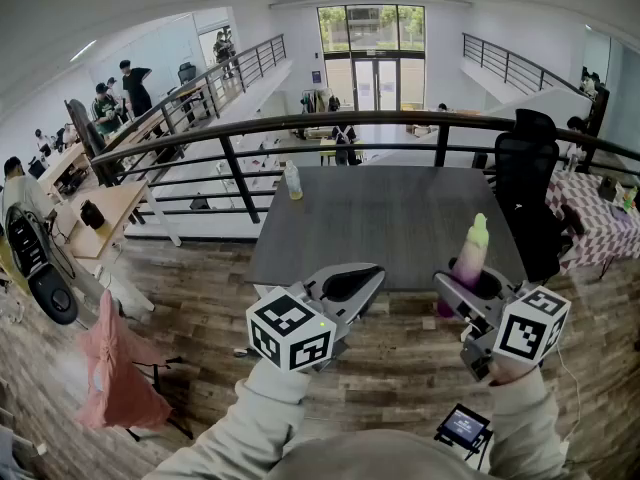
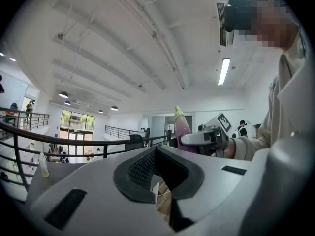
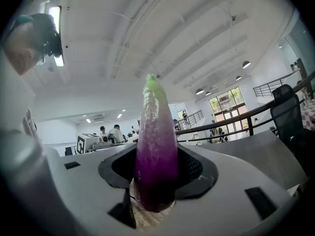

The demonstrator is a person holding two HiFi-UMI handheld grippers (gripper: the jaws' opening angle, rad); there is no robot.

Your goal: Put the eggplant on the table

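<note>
Right tool (image 1: 478, 298) is gripping the eggplant (image 1: 470, 251) upright, just short of the tabletop (image 1: 390, 218).

The right tool's 2 jaws are pressing on the eggplant's purple middle, and it is standing upright between them. Its green tip is rising above the tool and its rounded purple end is hanging just below the pads. The tool is pointing level, with the tabletop's near edge lying just ahead of its jaws. Whether the eggplant is touching the tabletop cannot be told. The left tool (image 1: 345, 283) is sitting just to the left of the right one, also pointing level toward that edge. Its jaws are closed together and are holding nothing. A bottle (image 1: 293, 181) is standing on the tabletop well ahead of the left tool.
</note>
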